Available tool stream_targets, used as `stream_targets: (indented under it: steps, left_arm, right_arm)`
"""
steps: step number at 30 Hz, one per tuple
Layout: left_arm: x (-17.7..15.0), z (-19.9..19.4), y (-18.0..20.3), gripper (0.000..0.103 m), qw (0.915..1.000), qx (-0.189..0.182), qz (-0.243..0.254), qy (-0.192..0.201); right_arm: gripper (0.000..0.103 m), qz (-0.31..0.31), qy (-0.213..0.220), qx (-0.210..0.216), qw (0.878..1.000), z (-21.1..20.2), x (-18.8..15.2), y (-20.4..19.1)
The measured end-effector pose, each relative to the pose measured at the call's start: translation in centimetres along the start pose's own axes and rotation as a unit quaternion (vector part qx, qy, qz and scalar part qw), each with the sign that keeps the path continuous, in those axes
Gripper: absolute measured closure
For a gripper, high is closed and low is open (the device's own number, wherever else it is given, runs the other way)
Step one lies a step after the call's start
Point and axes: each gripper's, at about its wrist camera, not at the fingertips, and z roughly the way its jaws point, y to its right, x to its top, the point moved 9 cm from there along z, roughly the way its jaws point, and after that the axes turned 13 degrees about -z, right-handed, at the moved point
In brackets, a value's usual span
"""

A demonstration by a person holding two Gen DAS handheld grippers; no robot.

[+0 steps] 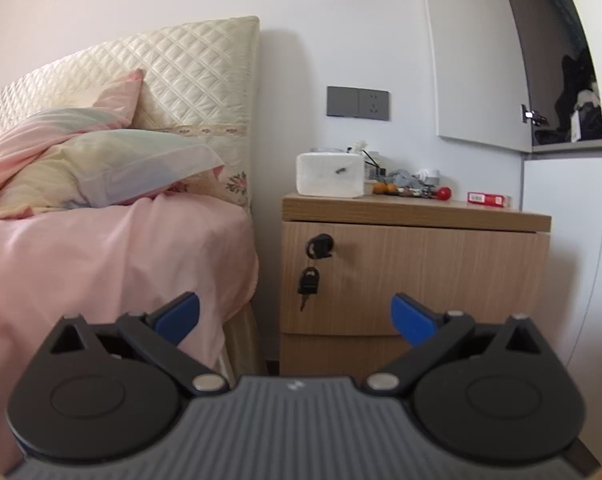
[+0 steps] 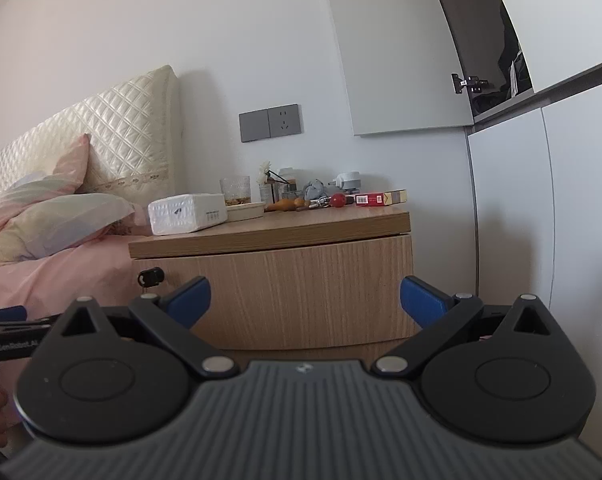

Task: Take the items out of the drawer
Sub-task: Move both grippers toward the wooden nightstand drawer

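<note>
A light wooden nightstand stands between the bed and a white wardrobe. Its top drawer front (image 1: pixel 421 276) (image 2: pixel 293 292) is closed, with a black lock (image 1: pixel 320 245) (image 2: pixel 151 277) at its left and a bunch of keys (image 1: pixel 309 285) hanging from it. A second drawer front (image 1: pixel 333 354) lies below. My left gripper (image 1: pixel 295 318) is open, some way in front of the drawer, holding nothing. My right gripper (image 2: pixel 305 300) is open too, facing the drawer front, also holding nothing. The left gripper's body (image 2: pixel 9 332) shows at the right wrist view's left edge.
On the nightstand top (image 2: pixel 301 224) sit a white tissue pack (image 1: pixel 329 174) (image 2: pixel 187 213), a glass (image 2: pixel 235 189), a red box (image 1: pixel 488 199) (image 2: pixel 371 199) and small clutter. A pink-sheeted bed (image 1: pixel 113 256) with pillows lies left. White wardrobe (image 2: pixel 541 220) stands right, with an upper door ajar.
</note>
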Motion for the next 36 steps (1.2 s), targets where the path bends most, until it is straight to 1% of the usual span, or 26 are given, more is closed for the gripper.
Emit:
stream_targets:
  steps: [2, 4, 6, 9, 13, 15, 18, 24, 27, 30, 32, 36]
  left_arm:
    - [0.3, -0.1, -0.3, 0.000, 0.9999, -0.002, -0.011, 0.004]
    - [0.8, -0.5, -0.5, 0.000, 0.9998, -0.008, -0.015, 0.008]
    - [0.9, -0.3, -0.5, 0.000, 0.9999, -0.003, -0.014, 0.008]
    - [1.1, 0.2, -0.4, 0.000, 0.9999, -0.007, -0.013, -0.002]
    - [1.1, 0.6, 0.5, 0.000, 0.9996, -0.023, -0.002, -0.015]
    - [1.5, 0.7, 1.0, 0.000, 0.9995, -0.029, 0.004, -0.014]
    - [2.4, 0.9, 1.4, 0.000, 0.9993, -0.035, 0.009, -0.006]
    - [3.7, 2.5, 2.4, 0.000, 0.9988, -0.033, 0.037, 0.003]
    - [4.2, 3.8, 2.4, 0.000, 0.9981, -0.032, 0.052, 0.011]
    - [4.1, 5.2, 2.1, 0.000, 0.9980, -0.034, 0.049, 0.021]
    - [4.0, 6.2, 1.8, 0.000, 0.9985, -0.038, 0.035, 0.016]
    - [3.7, 8.4, 1.4, 0.000, 0.9989, -0.038, 0.028, 0.007]
  right_arm:
    - [0.000, -0.009, -0.009, -0.001, 1.000, 0.3, 0.4, 0.3]
    - [0.000, 0.006, -0.011, 0.004, 1.000, 0.5, 0.9, 1.0]
    - [0.000, 0.016, -0.008, 0.008, 1.000, 0.8, 1.4, 1.6]
    - [0.000, 0.016, 0.007, 0.009, 1.000, 1.1, 2.4, 2.3]
    - [0.000, -0.011, 0.025, 0.011, 1.000, 1.9, 3.8, 2.7]
    - [0.000, -0.014, 0.020, 0.025, 0.999, 2.6, 4.1, 2.8]
    - [0.000, 0.013, 0.015, 0.066, 0.998, 3.9, 4.7, 3.4]
    - [0.000, 0.029, 0.040, 0.088, 0.995, 6.5, 5.7, 5.0]
    - [0.000, 0.027, 0.051, 0.082, 0.995, 7.7, 5.9, 6.2]
    - [0.000, 0.043, 0.062, 0.046, 0.996, 8.5, 6.3, 8.6]
    - [0.000, 0.061, 0.074, 0.044, 0.994, 8.9, 6.6, 10.1]
    - [0.000, 0.063, 0.094, 0.042, 0.993, 9.9, 6.7, 12.0]
